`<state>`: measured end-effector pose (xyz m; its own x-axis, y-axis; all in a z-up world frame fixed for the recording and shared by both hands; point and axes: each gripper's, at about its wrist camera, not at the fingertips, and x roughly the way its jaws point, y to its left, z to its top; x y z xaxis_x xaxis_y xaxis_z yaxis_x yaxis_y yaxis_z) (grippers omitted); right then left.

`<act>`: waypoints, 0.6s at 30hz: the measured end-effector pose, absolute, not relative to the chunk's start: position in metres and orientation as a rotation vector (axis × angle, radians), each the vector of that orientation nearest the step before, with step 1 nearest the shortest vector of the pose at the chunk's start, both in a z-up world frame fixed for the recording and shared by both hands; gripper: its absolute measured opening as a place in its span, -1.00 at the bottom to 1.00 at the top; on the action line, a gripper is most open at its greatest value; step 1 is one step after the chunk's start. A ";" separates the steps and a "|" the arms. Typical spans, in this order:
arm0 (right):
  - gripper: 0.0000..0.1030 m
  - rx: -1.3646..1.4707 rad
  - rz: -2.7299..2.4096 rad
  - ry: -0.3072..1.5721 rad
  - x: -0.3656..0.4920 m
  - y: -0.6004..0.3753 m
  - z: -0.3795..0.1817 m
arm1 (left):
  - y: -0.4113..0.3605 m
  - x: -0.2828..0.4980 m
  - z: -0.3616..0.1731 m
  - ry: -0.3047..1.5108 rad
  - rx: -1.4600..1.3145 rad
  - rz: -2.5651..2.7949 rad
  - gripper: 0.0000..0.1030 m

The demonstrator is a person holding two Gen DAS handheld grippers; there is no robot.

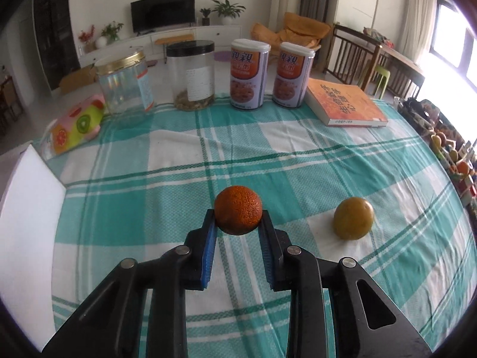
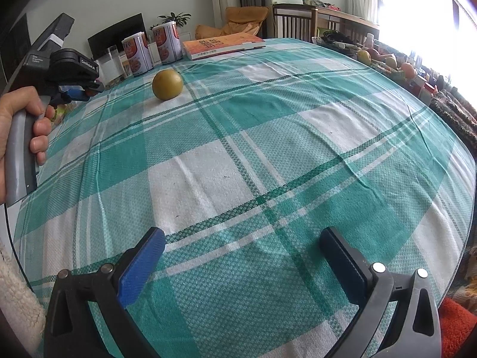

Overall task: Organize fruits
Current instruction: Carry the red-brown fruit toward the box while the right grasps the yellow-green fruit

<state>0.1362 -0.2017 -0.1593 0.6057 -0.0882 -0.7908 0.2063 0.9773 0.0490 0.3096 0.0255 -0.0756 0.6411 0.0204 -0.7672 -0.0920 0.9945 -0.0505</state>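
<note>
My left gripper (image 1: 238, 219) is shut on a rough-skinned orange (image 1: 238, 209) and holds it between its blue pads above the green-and-white checked tablecloth (image 1: 179, 161). A yellow-green round fruit (image 1: 353, 218) lies on the cloth to its right; it also shows in the right wrist view (image 2: 167, 84) at the far left. My right gripper (image 2: 242, 235) is open and empty, low over the cloth's near part. The left gripper (image 2: 80, 88) shows at the left edge of the right wrist view, held by a hand.
At the table's back stand a clear jar with a gold lid (image 1: 125, 85), a black-lidded jar (image 1: 190, 76), two cans (image 1: 249, 74) and an orange book (image 1: 347, 103). A fruit-print box (image 1: 77, 123) and a white board (image 1: 28, 208) are at the left. Cluttered items (image 2: 387, 59) line the right edge.
</note>
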 end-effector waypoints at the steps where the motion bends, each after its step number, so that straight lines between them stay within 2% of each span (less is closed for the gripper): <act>1: 1.00 0.141 -0.171 0.905 0.136 -0.202 -0.159 | 0.027 0.294 -0.072 0.876 -0.093 0.062 -0.46; 6: 1.00 0.141 -0.170 0.904 0.136 -0.202 -0.159 | 0.029 0.216 -0.069 0.921 -0.104 0.023 -0.46; 11: 1.00 0.141 -0.171 0.904 0.136 -0.201 -0.159 | 0.017 0.159 -0.091 0.957 -0.054 -0.017 -0.46; 18: 1.00 0.132 -0.179 0.906 0.136 -0.200 -0.159 | 0.013 0.144 -0.127 0.934 0.034 -0.026 -0.38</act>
